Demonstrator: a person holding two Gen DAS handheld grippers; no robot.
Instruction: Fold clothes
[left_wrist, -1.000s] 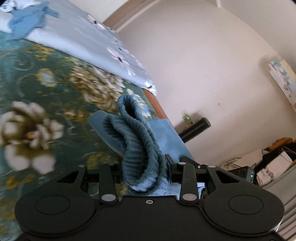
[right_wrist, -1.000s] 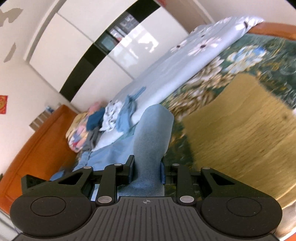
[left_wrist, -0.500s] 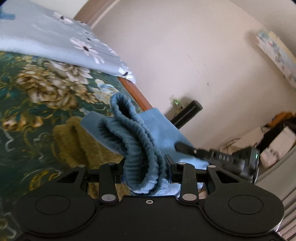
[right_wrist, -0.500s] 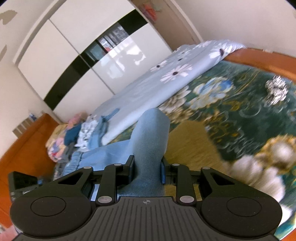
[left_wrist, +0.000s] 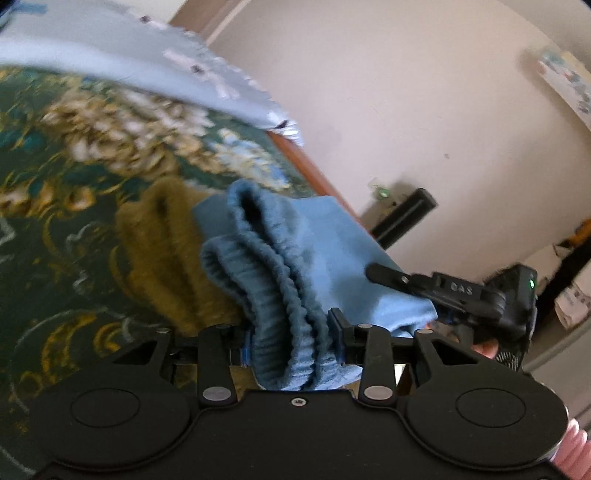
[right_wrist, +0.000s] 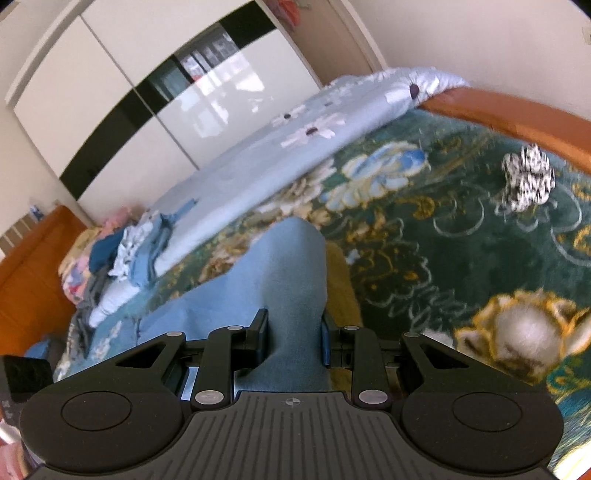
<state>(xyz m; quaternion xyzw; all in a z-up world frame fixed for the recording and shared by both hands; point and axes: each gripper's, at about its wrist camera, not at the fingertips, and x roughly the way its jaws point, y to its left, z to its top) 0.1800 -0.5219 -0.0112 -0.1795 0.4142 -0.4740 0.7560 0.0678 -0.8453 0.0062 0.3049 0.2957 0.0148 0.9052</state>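
Observation:
A light blue garment with a ribbed waistband (left_wrist: 273, 280) is held up over the bed. My left gripper (left_wrist: 291, 332) is shut on the bunched ribbed band. My right gripper (right_wrist: 293, 332) is shut on the smooth blue cloth (right_wrist: 284, 277) of the same garment, and it also shows in the left wrist view (left_wrist: 443, 291) at the right, beside the cloth. An olive-yellow fuzzy garment (left_wrist: 162, 251) lies on the green floral blanket (left_wrist: 55, 229) under the blue one; a strip of it shows in the right wrist view (right_wrist: 341, 280).
A pale blue flowered quilt (right_wrist: 280, 147) lies along the bed's far side, with a pile of clothes (right_wrist: 122, 254) at its end. A black-and-white cloth bundle (right_wrist: 528, 179) sits near the wooden bed frame (right_wrist: 517, 114). A wall and cluttered shelf (left_wrist: 569, 273) stand beyond the bed.
Both grippers have carried the blue garment across the bed over the olive garment. The right gripper has come further into the left wrist view. The views have swung.

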